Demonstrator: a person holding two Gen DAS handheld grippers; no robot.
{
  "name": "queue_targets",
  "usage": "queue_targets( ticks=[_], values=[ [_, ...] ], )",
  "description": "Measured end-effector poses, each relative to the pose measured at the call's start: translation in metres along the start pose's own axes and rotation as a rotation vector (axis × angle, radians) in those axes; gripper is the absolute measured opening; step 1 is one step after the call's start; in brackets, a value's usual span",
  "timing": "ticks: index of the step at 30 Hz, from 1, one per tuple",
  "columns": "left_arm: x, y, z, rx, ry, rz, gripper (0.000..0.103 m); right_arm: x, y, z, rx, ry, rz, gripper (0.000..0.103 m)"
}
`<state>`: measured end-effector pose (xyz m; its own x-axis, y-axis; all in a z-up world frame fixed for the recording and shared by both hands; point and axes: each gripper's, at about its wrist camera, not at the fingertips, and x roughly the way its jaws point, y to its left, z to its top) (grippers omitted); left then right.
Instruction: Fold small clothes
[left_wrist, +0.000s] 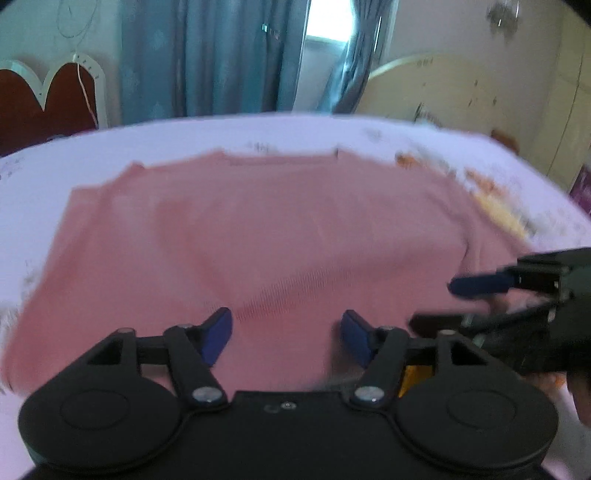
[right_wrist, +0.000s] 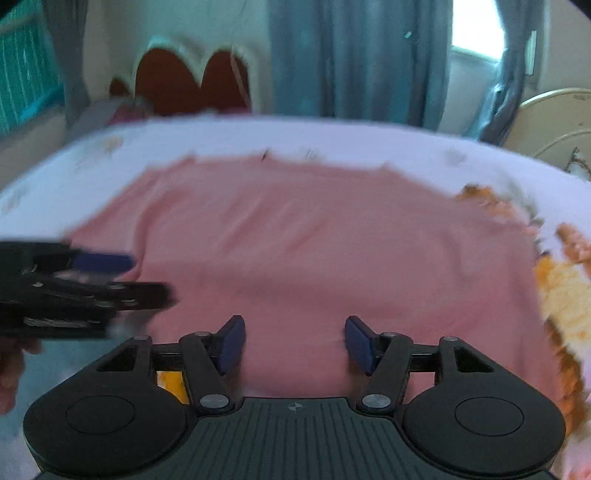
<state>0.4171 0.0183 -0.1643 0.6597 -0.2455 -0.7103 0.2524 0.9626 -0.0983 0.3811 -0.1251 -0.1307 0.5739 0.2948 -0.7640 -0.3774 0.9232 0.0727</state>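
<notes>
A pink knit garment (left_wrist: 236, 229) lies spread flat on a white bed sheet (left_wrist: 155, 136); it also fills the right wrist view (right_wrist: 314, 236). My left gripper (left_wrist: 286, 338) is open, its blue pads just above the garment's near edge, holding nothing. My right gripper (right_wrist: 293, 341) is open over the near edge too, empty. The right gripper shows at the right of the left wrist view (left_wrist: 480, 291). The left gripper shows at the left of the right wrist view (right_wrist: 122, 273). Both views are motion-blurred.
An orange and yellow printed patch (right_wrist: 561, 288) lies on the sheet to the garment's right. A red headboard (left_wrist: 44, 99) and blue curtains (left_wrist: 221, 55) stand beyond the bed. A cream wardrobe (left_wrist: 480, 88) is at far right.
</notes>
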Motion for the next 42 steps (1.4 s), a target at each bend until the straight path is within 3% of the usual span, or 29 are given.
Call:
queue_targets(
  ticks=[5, 6, 7, 8, 10, 12, 15, 17, 18, 20, 25, 26, 28, 35, 42],
  values=[
    [-0.017, 0.025, -0.002, -0.006, -0.022, 0.065, 0.063, -0.026, -0.011, -0.010, 0.000, -0.061, -0.041, 0.057],
    [-0.023, 0.041, -0.005, -0.028, -0.025, 0.090, 0.063, -0.032, -0.027, -0.012, 0.023, -0.064, -0.091, 0.052],
    [-0.026, 0.057, -0.008, -0.059, -0.020, 0.110, 0.063, -0.032, -0.047, -0.014, 0.056, -0.055, -0.122, 0.035],
    [-0.030, 0.074, -0.012, -0.092, -0.011, 0.129, 0.061, -0.035, -0.071, -0.019, 0.121, -0.033, -0.159, 0.030],
    [-0.036, 0.102, -0.022, -0.149, -0.011, 0.148, 0.060, -0.041, -0.102, -0.029, 0.181, -0.015, -0.199, 0.027],
    [-0.042, 0.117, -0.029, -0.186, -0.030, 0.120, 0.058, -0.047, -0.121, -0.038, 0.205, -0.006, -0.225, 0.027],
    [-0.039, 0.113, -0.025, -0.169, -0.032, 0.122, 0.058, -0.059, -0.125, -0.040, 0.207, -0.023, -0.200, 0.027],
    [-0.039, 0.104, -0.021, -0.156, -0.048, 0.116, 0.058, -0.071, -0.117, -0.037, 0.199, -0.091, -0.192, 0.027],
    [-0.038, 0.101, -0.022, -0.141, -0.038, 0.127, 0.058, -0.067, -0.112, -0.036, 0.198, -0.086, -0.191, 0.027],
    [-0.035, 0.101, -0.026, -0.122, -0.010, 0.158, 0.058, -0.049, -0.114, -0.039, 0.190, 0.023, -0.241, 0.027],
    [-0.046, 0.111, -0.034, -0.154, -0.031, 0.176, 0.058, -0.057, -0.119, -0.039, 0.188, 0.014, -0.247, 0.027],
    [-0.045, 0.113, -0.035, -0.148, -0.023, 0.173, 0.058, -0.068, -0.116, -0.039, 0.187, -0.045, -0.234, 0.027],
    [-0.045, 0.112, -0.035, -0.140, -0.020, 0.175, 0.058, -0.058, -0.117, -0.042, 0.172, 0.013, -0.249, 0.027],
    [-0.043, 0.105, -0.030, -0.139, 0.019, 0.213, 0.058, -0.048, -0.126, -0.038, 0.185, 0.033, -0.229, 0.027],
    [-0.041, 0.106, -0.032, -0.133, 0.015, 0.204, 0.060, -0.043, -0.127, -0.037, 0.172, 0.033, -0.237, 0.027]
  ],
)
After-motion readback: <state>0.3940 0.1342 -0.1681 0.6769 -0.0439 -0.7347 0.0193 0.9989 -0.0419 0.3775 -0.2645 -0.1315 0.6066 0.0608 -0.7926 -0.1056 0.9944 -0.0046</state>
